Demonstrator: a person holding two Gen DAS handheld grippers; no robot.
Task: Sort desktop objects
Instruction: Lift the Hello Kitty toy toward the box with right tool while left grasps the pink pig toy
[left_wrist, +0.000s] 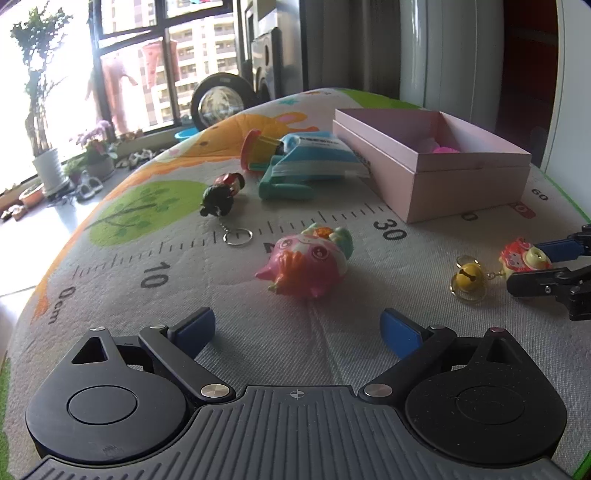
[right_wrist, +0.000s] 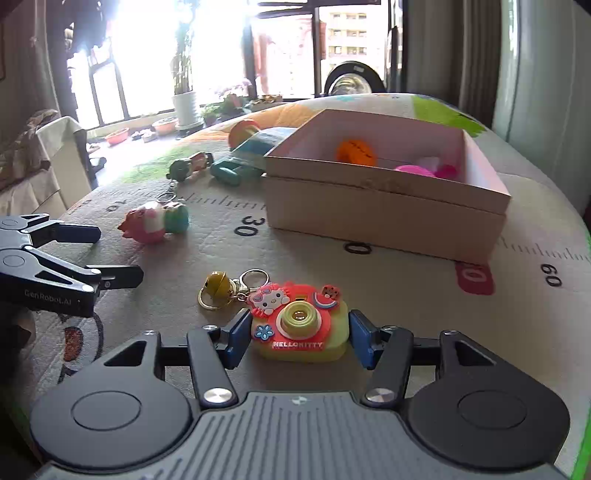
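On the table (right_wrist: 424, 295), covered with a printed ruler mat, the right gripper (right_wrist: 297, 338) has its fingers (right_wrist: 236, 339) set around a toy camera keychain (right_wrist: 299, 325); the left finger seems to touch it, the right stands just beside it, so no firm grip shows. A yellow bell (right_wrist: 218, 286) lies on its ring just beyond. The left gripper (left_wrist: 297, 332) hangs wide open with nothing between its fingers, near a pink squishy toy (left_wrist: 310, 262). The pink box (right_wrist: 388, 206) sits farther back, with an orange ball (right_wrist: 356, 151) inside.
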